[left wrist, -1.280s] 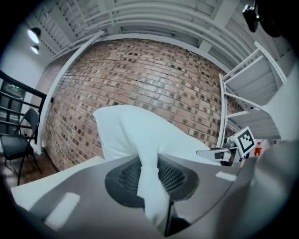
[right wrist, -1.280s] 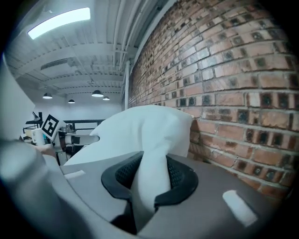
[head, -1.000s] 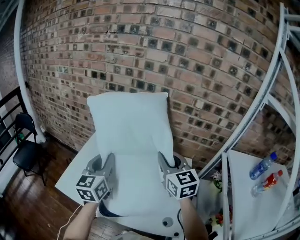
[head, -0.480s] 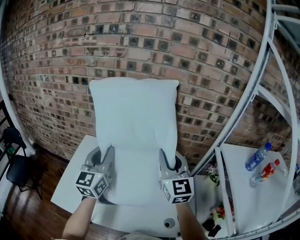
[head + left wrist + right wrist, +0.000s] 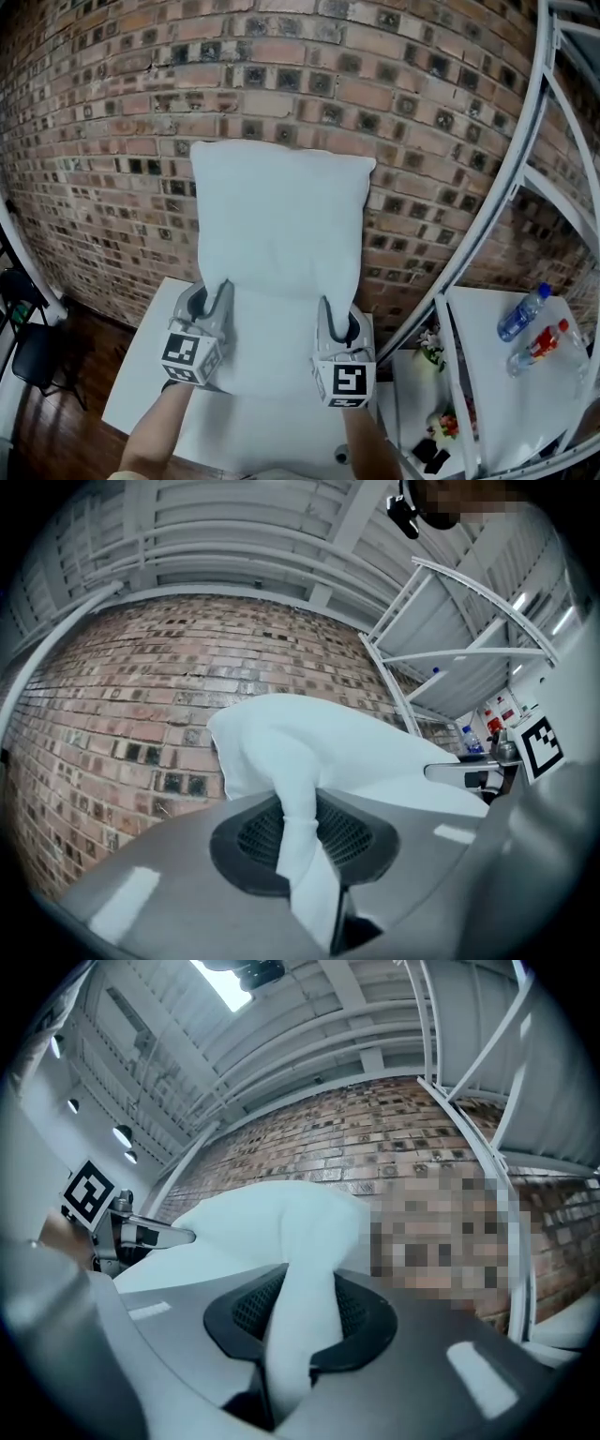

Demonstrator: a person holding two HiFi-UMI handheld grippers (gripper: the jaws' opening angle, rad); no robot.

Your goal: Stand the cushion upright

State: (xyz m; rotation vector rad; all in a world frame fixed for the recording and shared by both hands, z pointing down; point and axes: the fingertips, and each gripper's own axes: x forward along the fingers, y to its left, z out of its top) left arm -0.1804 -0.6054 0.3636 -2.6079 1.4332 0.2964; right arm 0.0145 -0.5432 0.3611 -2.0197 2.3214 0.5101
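A white cushion [image 5: 279, 225] stands nearly upright on the white table [image 5: 141, 375], its top leaning toward the brick wall. My left gripper [image 5: 214, 298] is shut on a pinch of the cushion's lower left edge, and the fabric [image 5: 302, 855] runs between its dark pads. My right gripper [image 5: 336, 314] is shut on the lower right edge, with a fold of cushion [image 5: 295, 1335] squeezed between its jaws. The cushion's bottom edge is hidden behind both grippers in the head view.
The brick wall [image 5: 112, 122] stands right behind the cushion. A white metal rack frame [image 5: 506, 169] rises at the right. On a lower white shelf [image 5: 497, 375] at the right lie two bottles [image 5: 534, 328]. A dark chair [image 5: 23, 337] stands on the wooden floor at the left.
Both grippers have pushed the cushion forward and up toward the wall, and it now stands taller and closer to the bricks. Both grips have held.
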